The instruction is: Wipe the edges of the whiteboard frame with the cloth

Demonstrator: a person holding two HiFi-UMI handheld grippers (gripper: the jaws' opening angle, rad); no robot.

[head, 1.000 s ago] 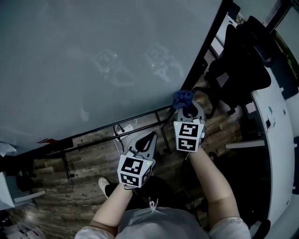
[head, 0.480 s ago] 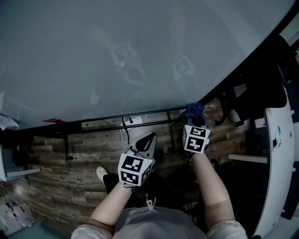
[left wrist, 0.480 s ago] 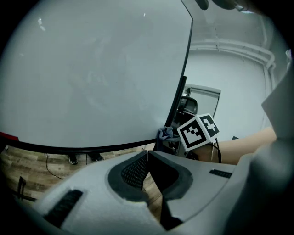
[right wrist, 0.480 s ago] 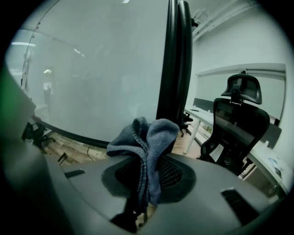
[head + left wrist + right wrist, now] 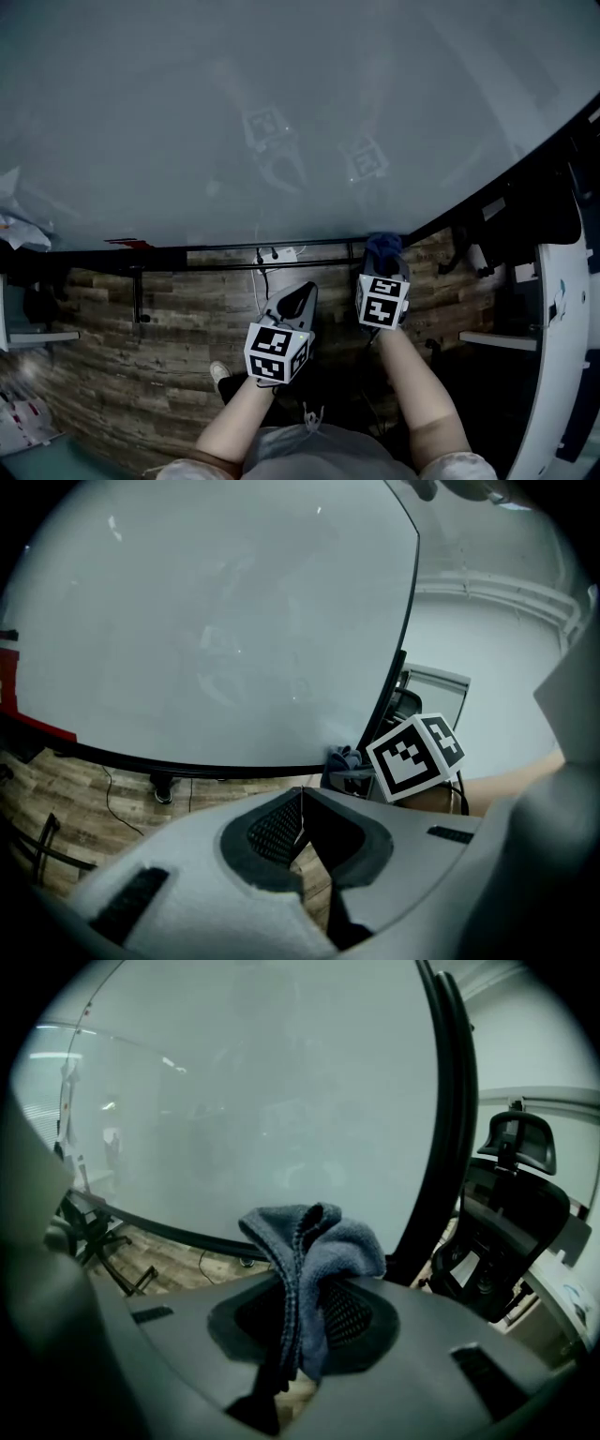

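Right gripper view shows the right claw (image 5: 298, 1340) clamped on a bunched blue-grey cloth (image 5: 314, 1241). The wad sticks out ahead of the jaws — likely so that fabric, not plastic, meets the whiteboard frame (image 5: 448, 1147). Head view puts the cloth at the frame's bottom rail near its right corner; contact I cannot confirm. The right forearm (image 5: 412, 375) reaches forward and low. Beside it the left claw (image 5: 300, 829), jaws together on nothing, hangs over the wooden floor (image 5: 169, 309) — apparently idle.
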